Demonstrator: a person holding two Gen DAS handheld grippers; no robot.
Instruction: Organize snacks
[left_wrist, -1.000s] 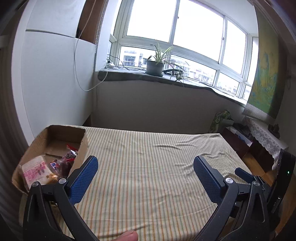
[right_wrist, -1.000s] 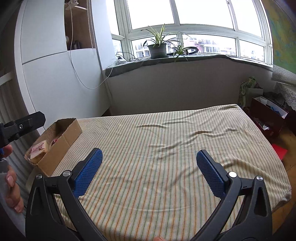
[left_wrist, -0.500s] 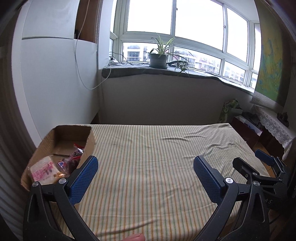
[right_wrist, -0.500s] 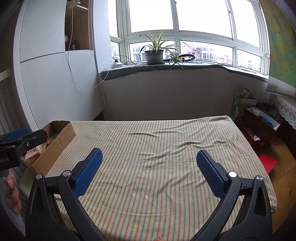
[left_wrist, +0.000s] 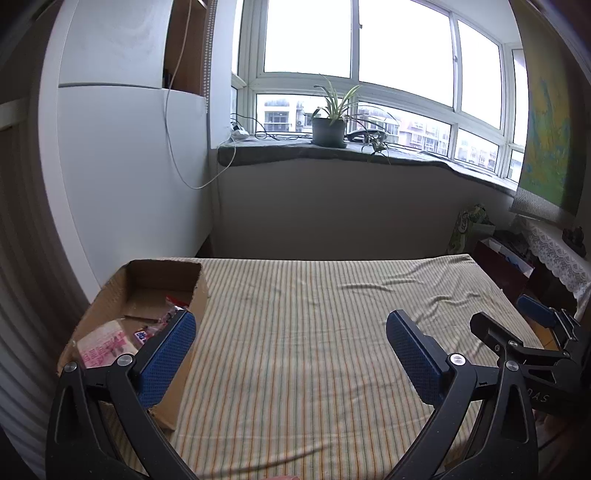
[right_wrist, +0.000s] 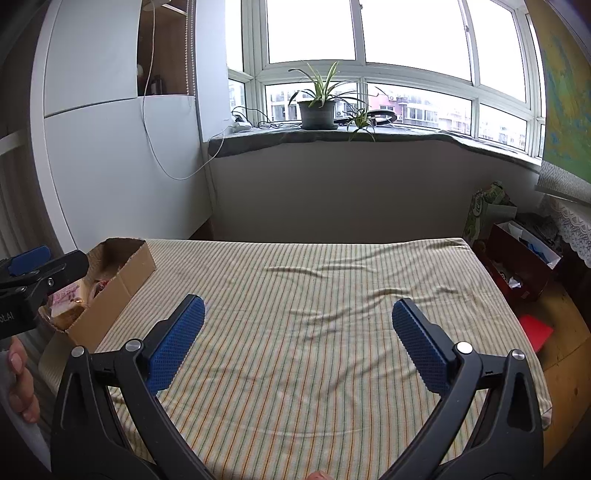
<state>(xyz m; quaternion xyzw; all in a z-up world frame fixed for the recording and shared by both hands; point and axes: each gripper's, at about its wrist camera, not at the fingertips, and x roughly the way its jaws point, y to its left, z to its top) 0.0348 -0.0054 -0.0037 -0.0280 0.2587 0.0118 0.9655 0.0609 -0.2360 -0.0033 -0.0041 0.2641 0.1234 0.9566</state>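
An open cardboard box (left_wrist: 118, 288) (right_wrist: 125, 277) sits at the left edge of the striped table. Inside it lie a pink-printed snack pack (left_wrist: 105, 345) (right_wrist: 68, 293) and a red-and-clear wrapped snack (left_wrist: 168, 314). My left gripper (left_wrist: 291, 332) is open and holds nothing; its left pad overlaps the box's near right wall in its own view. My right gripper (right_wrist: 297, 319) is open and holds nothing, over the middle of the cloth. Each gripper shows at the edge of the other's view: right gripper (left_wrist: 524, 325), left gripper (right_wrist: 44, 264).
The striped tablecloth (right_wrist: 314, 302) is wrinkled toward the right. A windowsill with a potted plant (right_wrist: 317, 107) and cables runs behind. White cabinets stand at the left. A red box (right_wrist: 517, 266) and bags sit on the floor right of the table. A hand (right_wrist: 18, 384) shows at lower left.
Both grippers have drawn back and levelled out, so the room sits higher and straighter in view. The box looks slightly farther. Both grippers stayed open.
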